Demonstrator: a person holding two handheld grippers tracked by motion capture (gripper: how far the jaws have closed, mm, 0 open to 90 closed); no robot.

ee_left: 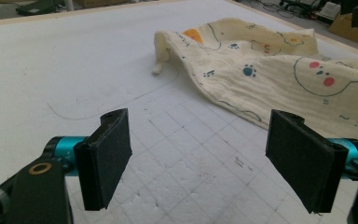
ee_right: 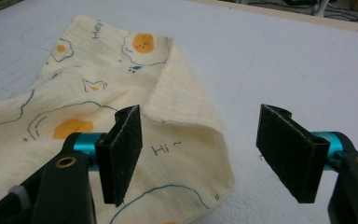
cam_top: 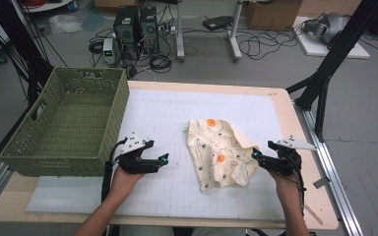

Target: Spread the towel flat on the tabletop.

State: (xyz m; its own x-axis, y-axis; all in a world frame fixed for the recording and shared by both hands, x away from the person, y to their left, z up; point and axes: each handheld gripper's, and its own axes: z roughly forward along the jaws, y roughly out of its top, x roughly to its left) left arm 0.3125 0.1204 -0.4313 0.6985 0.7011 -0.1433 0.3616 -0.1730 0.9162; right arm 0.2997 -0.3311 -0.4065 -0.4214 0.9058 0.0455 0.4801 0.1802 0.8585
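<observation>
A cream cloth [cam_top: 220, 153] printed with fried eggs and small cartoon marks lies crumpled and partly folded on the white gridded mat [cam_top: 167, 118] that covers the wooden worktop [cam_top: 295, 123], right of the mat's centre. A green woven basket [cam_top: 66, 123] sits at the left end of the worktop, overhanging the mat's left edge.

Left claw [cam_top: 163, 160]: held low over the mat, between basket and cloth, apart from both. In the left gripper view its jaws stand wide apart with bare mat between them; the cloth lies ahead and to the right.

Right claw [cam_top: 255, 155]: at the cloth's right edge. In the right gripper view its jaws stand wide; a folded corner of the cloth lies between them, nearer one pad [ee_right: 123, 151]. Contact cannot be told.
</observation>
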